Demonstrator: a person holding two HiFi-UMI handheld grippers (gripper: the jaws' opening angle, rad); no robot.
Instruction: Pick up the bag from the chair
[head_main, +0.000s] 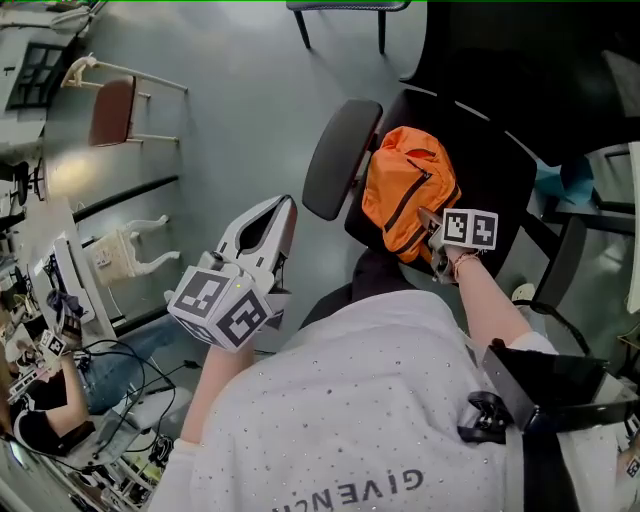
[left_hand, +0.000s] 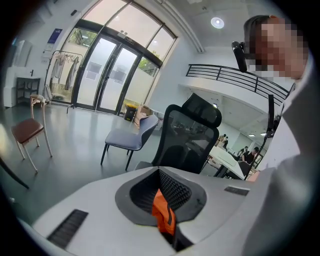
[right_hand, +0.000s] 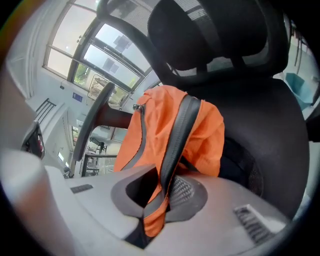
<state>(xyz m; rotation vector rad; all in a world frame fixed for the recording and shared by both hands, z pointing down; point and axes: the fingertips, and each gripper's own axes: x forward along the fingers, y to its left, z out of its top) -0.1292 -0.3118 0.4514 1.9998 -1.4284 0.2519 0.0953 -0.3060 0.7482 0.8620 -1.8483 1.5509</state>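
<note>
**Right gripper (head_main: 436, 248) clamped on the orange bag (head_main: 405, 190)**

Right gripper (right_hand: 160, 200) had its two jaws pinched shut on the bag's (right_hand: 165, 130) dark strap (right_hand: 178, 142), which ran up out of the jaws and across the orange fabric. The bag itself sat on the seat of a black office chair (head_main: 500, 165), over towards the grey armrest (head_main: 340, 158) on that side. From close in, the bag had the chair's (right_hand: 265, 125) dark back and headrest rising behind it. Whether it was bearing its full weight on the seat, I could not tell.

The person's forearm reached down to that gripper from a white speckled shirt (head_main: 350, 400).

The left gripper (head_main: 283, 207) was held up in the air, well apart from the bag and the chair. Its jaws were drawn together (left_hand: 162, 200). A small orange piece (left_hand: 164, 214) showed in the seam between them; whether that belonged to the gripper I could not make out.

Further out across the grey floor stood a grey-blue padded chair (left_hand: 127, 137) on dark legs. A light-framed chair with a brown seat (head_main: 112, 110) stood off by itself. Tall glass doors (left_hand: 107, 75) closed off that end of the room. Down at the edge, people sat at cluttered desks (head_main: 35, 395) strung with cables.
</note>
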